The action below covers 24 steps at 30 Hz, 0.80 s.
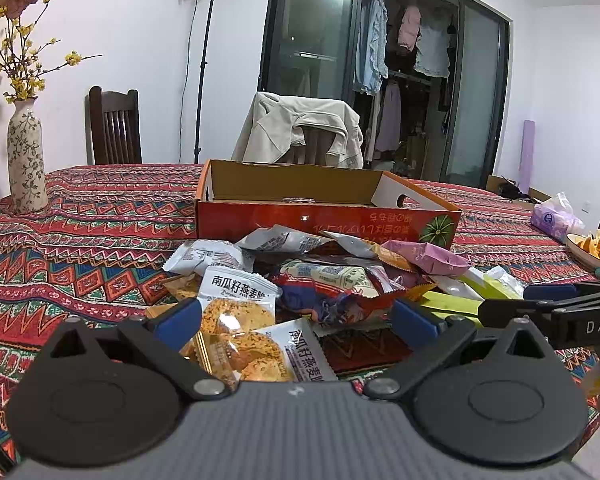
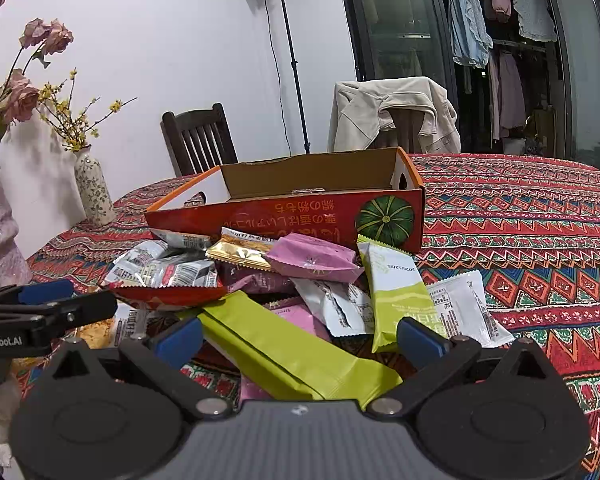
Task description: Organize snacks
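Box point(image 2: 300, 216) open, interior hidden | snack packets point(image 2: 300, 280) heaped in front

A red box point(image 2: 300, 216) (green pumpkin printed) is seen on a red zigzag-striped tablecloth point(image 2: 540, 240); lime-green packet point(image 2: 300, 356) in front.

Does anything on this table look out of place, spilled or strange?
Yes. The snack packets lie in a loose, overlapping heap on the tablecloth, in front of the orange cardboard box, not in it. No packet shows inside the box, and its printed text is upside down.
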Each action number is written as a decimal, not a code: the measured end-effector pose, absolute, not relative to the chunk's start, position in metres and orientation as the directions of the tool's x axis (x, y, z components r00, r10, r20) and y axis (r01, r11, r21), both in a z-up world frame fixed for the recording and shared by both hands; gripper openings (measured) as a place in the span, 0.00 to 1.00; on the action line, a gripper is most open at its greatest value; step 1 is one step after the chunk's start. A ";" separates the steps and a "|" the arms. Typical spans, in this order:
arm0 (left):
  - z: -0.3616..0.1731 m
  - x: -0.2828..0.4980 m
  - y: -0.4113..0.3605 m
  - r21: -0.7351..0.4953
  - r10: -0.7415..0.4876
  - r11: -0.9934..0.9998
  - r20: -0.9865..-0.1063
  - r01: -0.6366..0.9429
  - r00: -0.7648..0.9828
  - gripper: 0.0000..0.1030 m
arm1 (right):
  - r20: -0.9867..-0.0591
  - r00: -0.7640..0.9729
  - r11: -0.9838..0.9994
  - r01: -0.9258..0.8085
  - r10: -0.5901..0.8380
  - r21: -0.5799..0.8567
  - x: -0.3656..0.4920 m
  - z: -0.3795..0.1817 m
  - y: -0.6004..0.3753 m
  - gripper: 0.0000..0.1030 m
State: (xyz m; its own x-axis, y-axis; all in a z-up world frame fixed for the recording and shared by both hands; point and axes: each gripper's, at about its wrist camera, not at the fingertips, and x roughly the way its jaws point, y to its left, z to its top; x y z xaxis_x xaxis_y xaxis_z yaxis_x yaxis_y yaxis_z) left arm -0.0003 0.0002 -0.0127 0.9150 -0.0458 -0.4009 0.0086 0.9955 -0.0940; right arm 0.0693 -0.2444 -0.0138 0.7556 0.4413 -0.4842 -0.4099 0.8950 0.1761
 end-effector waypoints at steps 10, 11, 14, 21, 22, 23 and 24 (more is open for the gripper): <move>-0.013 -0.001 0.001 -0.098 -0.045 0.995 -0.400 0.006 0.916 1.00 | -0.484 0.756 0.895 -0.410 0.441 0.176 0.069 -0.014 -0.244 1.00; -0.013 -0.001 0.001 -0.099 -0.046 0.995 -0.400 0.007 0.916 1.00 | -0.484 0.756 0.895 -0.410 0.441 0.175 0.069 -0.014 -0.244 1.00; -0.013 -0.001 0.001 -0.099 -0.046 0.995 -0.400 0.007 0.916 1.00 | -0.484 0.756 0.895 -0.410 0.441 0.176 0.069 -0.014 -0.245 1.00; -0.013 -0.001 0.001 -0.099 -0.049 0.995 -0.399 0.010 0.916 1.00 | -0.483 0.756 0.895 -0.411 0.442 0.176 0.070 -0.014 -0.244 1.00; -0.013 -0.001 0.001 -0.098 -0.048 0.995 -0.399 0.010 0.915 1.00 | -0.483 0.756 0.895 -0.411 0.442 0.176 0.070 -0.014 -0.244 1.00; -0.013 -0.001 0.001 -0.098 -0.047 0.995 -0.399 0.008 0.916 1.00 | -0.484 0.756 0.895 -0.411 0.441 0.175 0.070 -0.014 -0.244 1.00; -0.013 -0.001 0.001 -0.099 -0.048 0.995 -0.399 0.009 0.916 1.00 | -0.484 0.756 0.895 -0.410 0.441 0.175 0.070 -0.014 -0.244 1.00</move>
State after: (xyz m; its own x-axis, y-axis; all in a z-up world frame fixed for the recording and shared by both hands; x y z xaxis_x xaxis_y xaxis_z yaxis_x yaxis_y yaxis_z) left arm -0.0012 0.0010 -0.0131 0.9158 -0.0477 -0.3988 0.0086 0.9950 -0.0993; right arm 0.0696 -0.2444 -0.0144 0.7557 0.4410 -0.4841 -0.4103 0.8950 0.1749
